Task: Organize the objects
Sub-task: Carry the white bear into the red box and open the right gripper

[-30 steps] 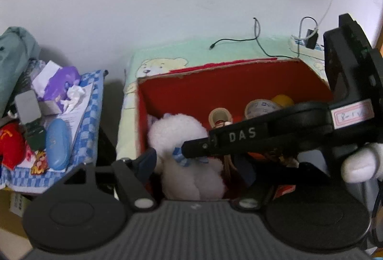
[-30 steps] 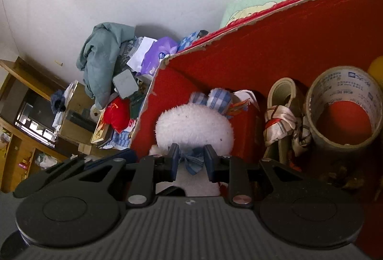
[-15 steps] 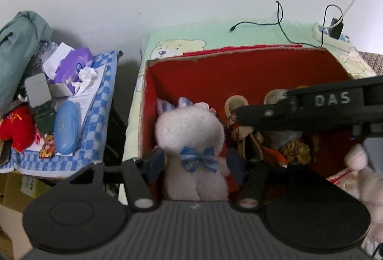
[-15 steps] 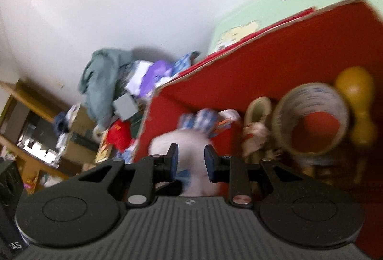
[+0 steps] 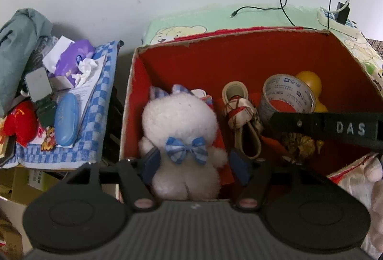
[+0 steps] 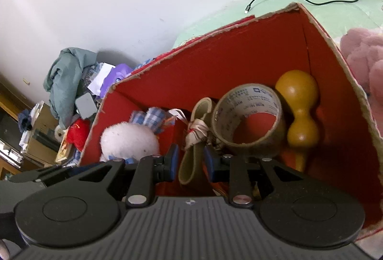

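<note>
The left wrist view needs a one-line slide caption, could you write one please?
Left gripper straddles a white plush toy in the red box, beside a tape roll.

the only lettering i can read is "das", in raised pale letters on the black arm of my right gripper (image 5: 344, 128) where it crosses the left wrist view. the tape roll (image 5: 288, 95) carries small blue print inside, too fine to read.
</note>
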### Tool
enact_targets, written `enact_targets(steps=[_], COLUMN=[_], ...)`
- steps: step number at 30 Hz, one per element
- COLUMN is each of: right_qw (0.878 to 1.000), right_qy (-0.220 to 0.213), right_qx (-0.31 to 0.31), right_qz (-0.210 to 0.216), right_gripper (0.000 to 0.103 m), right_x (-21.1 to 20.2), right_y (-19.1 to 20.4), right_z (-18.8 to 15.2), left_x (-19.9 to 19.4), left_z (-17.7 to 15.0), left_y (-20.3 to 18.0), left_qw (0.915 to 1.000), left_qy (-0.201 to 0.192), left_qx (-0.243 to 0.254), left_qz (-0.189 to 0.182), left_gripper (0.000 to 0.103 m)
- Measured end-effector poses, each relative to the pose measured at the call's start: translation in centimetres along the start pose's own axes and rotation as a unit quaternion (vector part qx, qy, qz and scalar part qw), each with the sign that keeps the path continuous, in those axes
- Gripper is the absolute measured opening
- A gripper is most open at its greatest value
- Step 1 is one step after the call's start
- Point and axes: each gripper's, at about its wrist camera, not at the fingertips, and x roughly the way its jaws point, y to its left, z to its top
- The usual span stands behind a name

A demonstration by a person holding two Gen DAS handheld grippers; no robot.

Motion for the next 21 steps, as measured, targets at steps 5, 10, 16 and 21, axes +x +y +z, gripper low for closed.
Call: enact_targets(steps=[5,10,16,21], right_qw=[0.999,0.997,0.997,0.996], right_qy=[0.002,0.001,0.001,0.004], right_qx=[-0.028,-0.062,-0.066,-0.072], right_qz=[-0.017,-0.037,-0.039,-0.042], right_gripper=[0.027,0.027,0.027,0.026], right_x=[0.0,0.4,0.4,0.4], right_y=[0.5,1.0,1.1,1.2], right_z=[-0.3,-0.8,-0.9,-1.1], left_x=[0.2,0.1,0.1,0.2], left_z=[0.1,0.0,-0.2,-0.2], left_y=[0.0,-0.1,0.1,-0.1], left_qw=[0.9999,0.9999,0.9997,0.9997], left_qy=[0.006,0.003,0.002,-0.001], left_qx=[-0.009,-0.011,-0.020,-0.022], left_qz=[0.003,0.010,0.010,0.008], left_gripper=[0.070,0.071,0.073,0.076])
